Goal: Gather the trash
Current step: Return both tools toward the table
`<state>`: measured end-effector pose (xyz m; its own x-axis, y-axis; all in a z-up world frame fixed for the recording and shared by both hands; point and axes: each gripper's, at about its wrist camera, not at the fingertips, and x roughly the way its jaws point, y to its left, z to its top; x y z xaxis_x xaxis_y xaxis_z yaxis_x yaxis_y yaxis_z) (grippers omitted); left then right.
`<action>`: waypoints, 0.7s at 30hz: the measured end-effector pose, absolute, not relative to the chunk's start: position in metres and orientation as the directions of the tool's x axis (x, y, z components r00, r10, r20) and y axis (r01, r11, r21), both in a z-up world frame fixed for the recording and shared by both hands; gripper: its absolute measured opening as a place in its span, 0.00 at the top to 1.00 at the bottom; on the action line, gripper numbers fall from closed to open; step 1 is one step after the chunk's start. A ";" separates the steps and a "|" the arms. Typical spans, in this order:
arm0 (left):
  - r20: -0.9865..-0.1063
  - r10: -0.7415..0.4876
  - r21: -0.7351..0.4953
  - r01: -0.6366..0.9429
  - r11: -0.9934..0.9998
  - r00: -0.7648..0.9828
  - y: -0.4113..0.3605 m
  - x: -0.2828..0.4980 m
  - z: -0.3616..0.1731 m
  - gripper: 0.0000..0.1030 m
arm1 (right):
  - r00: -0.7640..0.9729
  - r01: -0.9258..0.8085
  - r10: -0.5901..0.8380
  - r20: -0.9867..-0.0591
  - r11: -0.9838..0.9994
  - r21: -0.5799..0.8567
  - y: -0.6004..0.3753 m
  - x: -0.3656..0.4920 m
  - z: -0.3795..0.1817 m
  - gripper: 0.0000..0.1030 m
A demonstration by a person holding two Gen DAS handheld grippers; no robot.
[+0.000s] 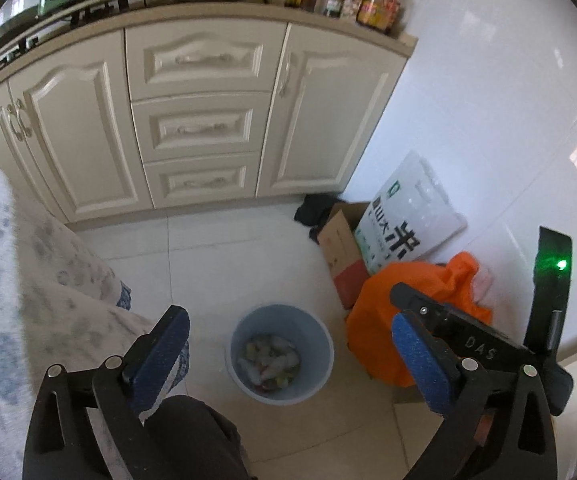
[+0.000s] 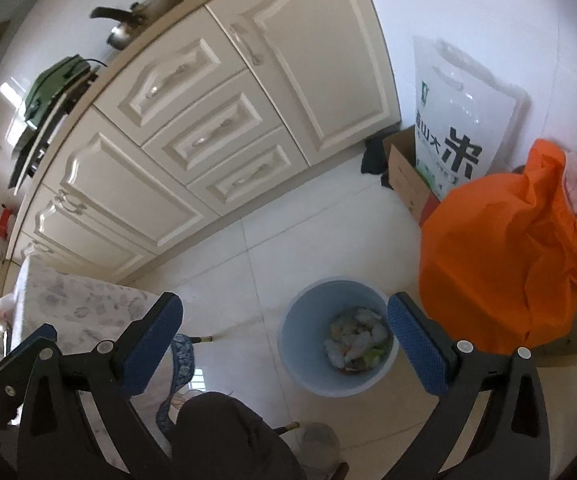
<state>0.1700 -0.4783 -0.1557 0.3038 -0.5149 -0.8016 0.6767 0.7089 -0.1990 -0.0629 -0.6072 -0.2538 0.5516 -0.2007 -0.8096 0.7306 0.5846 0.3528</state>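
Each handheld gripper, the left gripper [image 1: 288, 354] and the right gripper [image 2: 284, 344], is built of matte black plastic arms fastened with round silver screws and fitted with textured blue rubber finger pads [image 1: 160, 354]. The letters "DAS" are embossed on one black arm. Dark trousers [image 2: 224, 436] are worn.

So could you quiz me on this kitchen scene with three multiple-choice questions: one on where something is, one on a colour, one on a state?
1. Where does the bin stand?
A. on the floor before the cabinets
B. on the counter
C. inside a drawer

2. What colour is the big bag beside the bin?
A. green
B. orange
C. black

3. How are the left gripper and right gripper?
A. both holding trash
B. one open, one shut
C. both open and empty

Answers: 1 A, it sits on floor tiles; 2 B, bright orange; 3 C, nothing lies between the wide-apart blue pads.
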 end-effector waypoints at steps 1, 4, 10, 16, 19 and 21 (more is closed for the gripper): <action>-0.792 -0.523 -0.197 0.680 0.707 0.314 -0.469 0.166 -0.152 0.03 | 0.555 0.728 -0.202 -0.807 0.588 0.353 -0.605 -0.063 -0.250 0.00; -0.753 -0.553 -0.192 0.686 0.702 0.357 -0.443 0.154 -0.131 0.03 | 0.576 0.713 -0.209 -0.790 0.601 0.360 -0.595 -0.062 -0.232 0.00; -0.654 -0.604 -0.187 0.677 0.712 0.455 -0.374 0.124 -0.090 0.01 | 0.620 0.662 -0.232 -0.749 0.667 0.342 -0.564 -0.048 -0.187 0.00; -0.580 -0.620 -0.190 0.652 0.734 0.528 -0.289 0.106 -0.072 0.01 | 0.678 0.593 -0.228 -0.699 0.732 0.336 -0.521 -0.025 -0.147 0.00; -0.545 -0.616 -0.195 0.628 0.753 0.569 -0.238 0.092 -0.063 0.01 | 0.705 0.551 -0.219 -0.674 0.768 0.327 -0.497 -0.012 -0.128 0.00; -0.516 -0.607 -0.195 0.607 0.771 0.604 -0.207 0.085 -0.055 0.01 | 0.722 0.520 -0.210 -0.659 0.793 0.318 -0.479 -0.003 -0.116 0.00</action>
